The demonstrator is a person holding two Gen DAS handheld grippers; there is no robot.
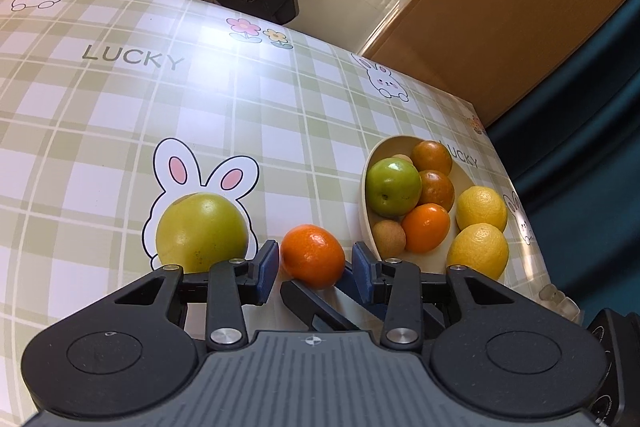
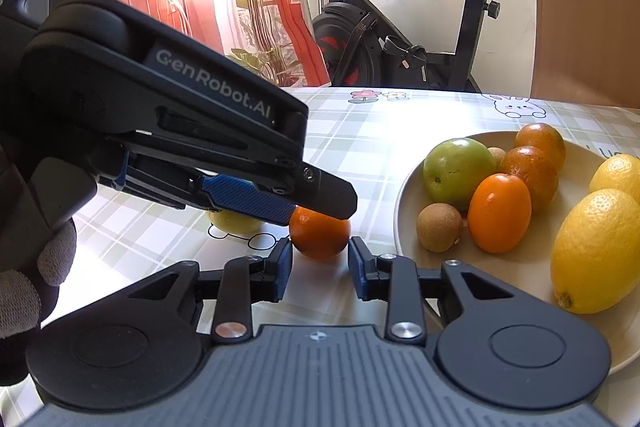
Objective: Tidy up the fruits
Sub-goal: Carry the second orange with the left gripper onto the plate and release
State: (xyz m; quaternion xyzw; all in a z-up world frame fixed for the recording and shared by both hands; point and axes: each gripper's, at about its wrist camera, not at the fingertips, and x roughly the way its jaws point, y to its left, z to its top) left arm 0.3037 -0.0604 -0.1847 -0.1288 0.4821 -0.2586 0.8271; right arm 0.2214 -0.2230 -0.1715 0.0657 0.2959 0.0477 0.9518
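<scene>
The loose orange (image 1: 313, 255) sat on the tablecloth (image 1: 120, 131), just beside the plate (image 1: 366, 187) and next to a big green-yellow fruit (image 1: 201, 233) parked on a printed rabbit. Both tongs were converged on it.

Left gripper (image 1: 315, 263): jaws apart, blue pads (image 1: 267, 263) flanking the orange on each side with slim gaps showing. In the right wrist view one left finger lay over the top of the fruit; contact there I couldn't tell. Nothing held.

Right gripper (image 2: 319, 261): also open, pads just short of the orange (image 2: 319, 233) and low to the cloth, holding nothing.

Handling, my guess — small, light, firm citrus with a glossy rind, so somewhat slippery and prone to rolling. Best hold looked like across the widest part, pads square on opposite sides, moderate squeeze; pinching near the top would likely squirt it out. Not fragile, but hard clamping could bruise it.

Plate was already crowded: a green apple (image 2: 459, 171), two dark oranges, a bright orange one (image 2: 499, 213), a small brown fruit (image 2: 439, 227), two lemons (image 2: 596, 251). Free room seemed limited to the near rim.

Surface: glossy plaid cloth, likely vinyl, strong glare patch — low friction, I'd expect. Room behind: exercise bike (image 2: 400, 39), potted plant, wooden cabinet (image 1: 500, 15), reddish curtain with a lamp.
</scene>
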